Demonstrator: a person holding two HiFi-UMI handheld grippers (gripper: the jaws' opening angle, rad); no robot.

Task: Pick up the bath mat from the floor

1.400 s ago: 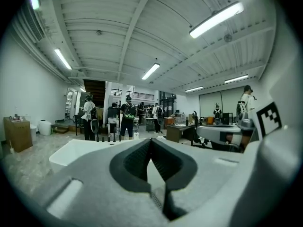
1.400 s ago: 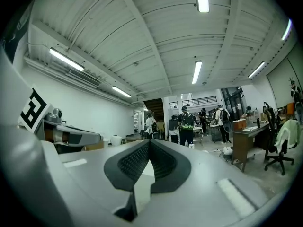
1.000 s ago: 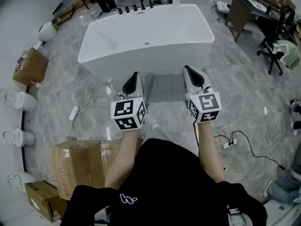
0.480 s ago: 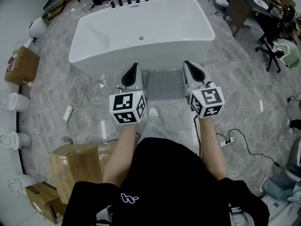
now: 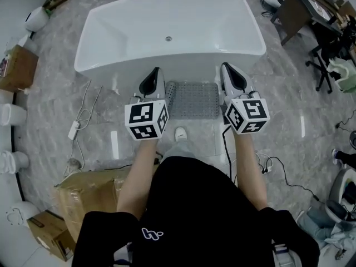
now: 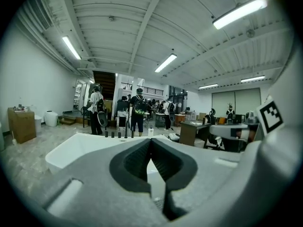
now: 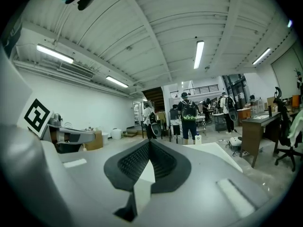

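The grey perforated bath mat [image 5: 194, 99] lies flat on the marble floor in front of the white bathtub [image 5: 170, 32]. My left gripper [image 5: 155, 71] is held out level above the mat's left edge, shut with nothing in it. My right gripper [image 5: 226, 67] is held out above the mat's right edge, also shut and empty. In the left gripper view the closed jaws [image 6: 151, 141] point over the tub [image 6: 80, 148] toward the room. The right gripper view shows its closed jaws [image 7: 149, 143] aimed the same way, with the tub's corner [image 7: 215, 152] beyond them.
Cardboard boxes [image 5: 89, 196] sit at the lower left, another box [image 5: 12, 68] at the left. Cables and a power strip [image 5: 267, 168] trail on the floor to the right. A desk [image 5: 300, 10] and office chair [image 5: 334, 60] stand at the upper right. Several people [image 7: 189, 115] stand beyond the tub.
Both grippers and the person have moved forward toward the tub, so the mat now lies between and below the two grippers. Both stay shut.
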